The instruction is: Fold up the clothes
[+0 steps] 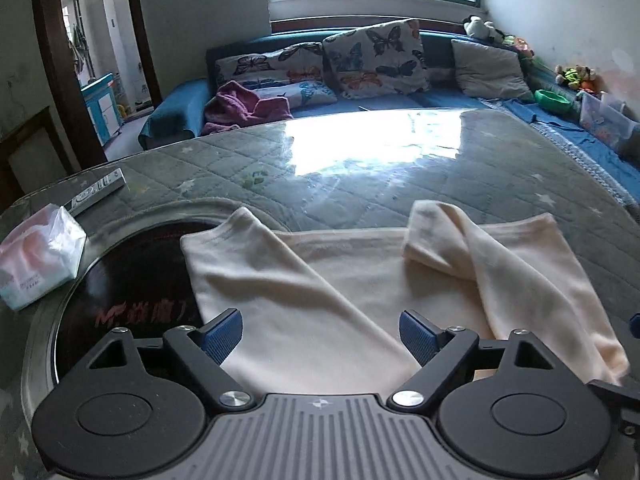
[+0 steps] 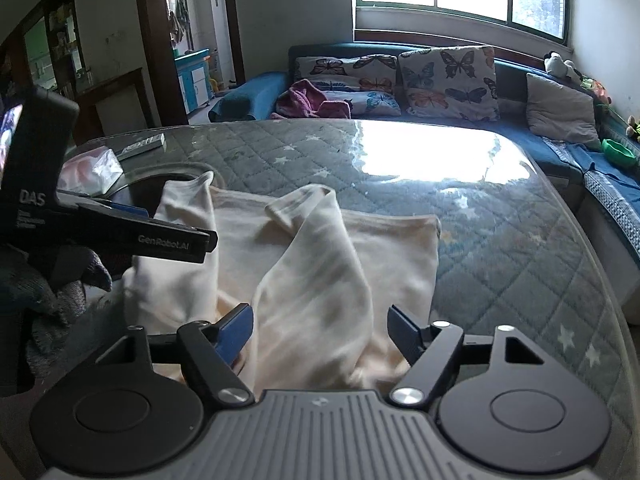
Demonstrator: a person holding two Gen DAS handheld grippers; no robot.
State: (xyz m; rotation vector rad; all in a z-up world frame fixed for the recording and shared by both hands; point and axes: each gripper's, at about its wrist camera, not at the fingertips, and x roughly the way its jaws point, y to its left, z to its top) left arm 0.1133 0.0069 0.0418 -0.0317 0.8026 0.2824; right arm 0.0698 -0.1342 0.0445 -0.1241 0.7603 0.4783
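A cream long-sleeved top [image 1: 348, 280] lies on the glass-covered quilted table [image 1: 360, 168], both sleeves folded in across its body. My left gripper [image 1: 320, 330] hovers over the near left part of the top, jaws wide apart, with cloth below them and none pinched. In the right wrist view the same top [image 2: 312, 264] fills the middle. My right gripper [image 2: 320, 330] stands open over its near edge, the folded right sleeve [image 2: 316, 280] lying between the blue pads without touching them. The left gripper [image 2: 176, 240] shows at the left, held by a gloved hand [image 2: 60, 288].
A tissue pack [image 1: 38, 256] and a remote control [image 1: 96, 190] lie at the table's left. A dark round inlay [image 1: 132, 280] sits under the top's left edge. Beyond the table is a blue sofa [image 1: 400, 100] with butterfly cushions, a purple garment [image 1: 244, 106] and toys.
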